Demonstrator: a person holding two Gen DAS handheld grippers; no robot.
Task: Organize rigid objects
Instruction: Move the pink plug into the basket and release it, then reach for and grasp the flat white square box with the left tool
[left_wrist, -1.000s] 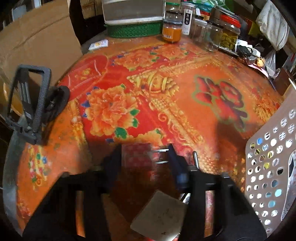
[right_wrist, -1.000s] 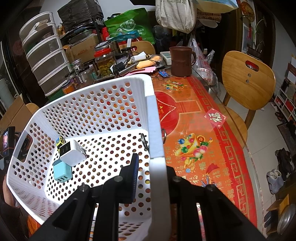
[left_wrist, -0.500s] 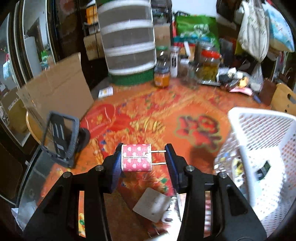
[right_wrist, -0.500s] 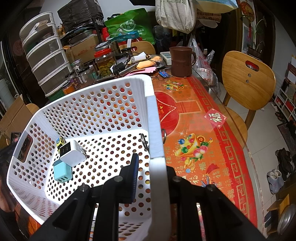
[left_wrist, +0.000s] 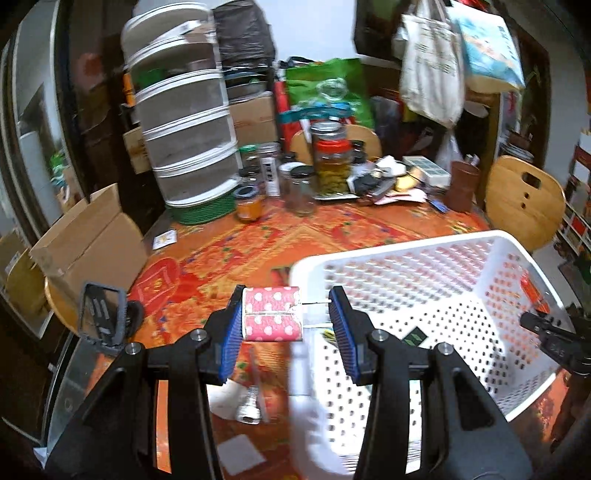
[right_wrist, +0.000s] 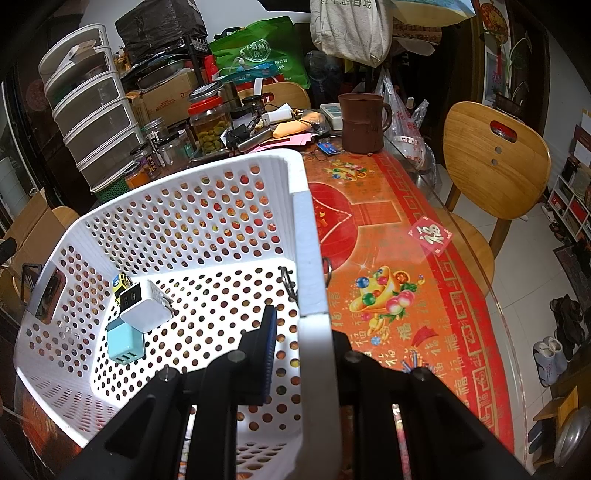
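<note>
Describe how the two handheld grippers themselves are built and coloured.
Both look alike. The left gripper has two angular matte-black fingers carrying ribbed blue pads, with silver screw heads on the frame. The right gripper has the same black frame, blue ribbed pad and silver screws. No cables or sleeves show.

Left hand-held gripper (left_wrist: 285, 325) raised and angled downward, jaws partly apart, clamped end to end on a pink dotted charger (left_wrist: 271, 318). Right hand-held gripper (right_wrist: 301, 352) angled steeply down, jaws pinched tight on a white basket (right_wrist: 308, 258) wall, one finger inside, one outside.
</note>
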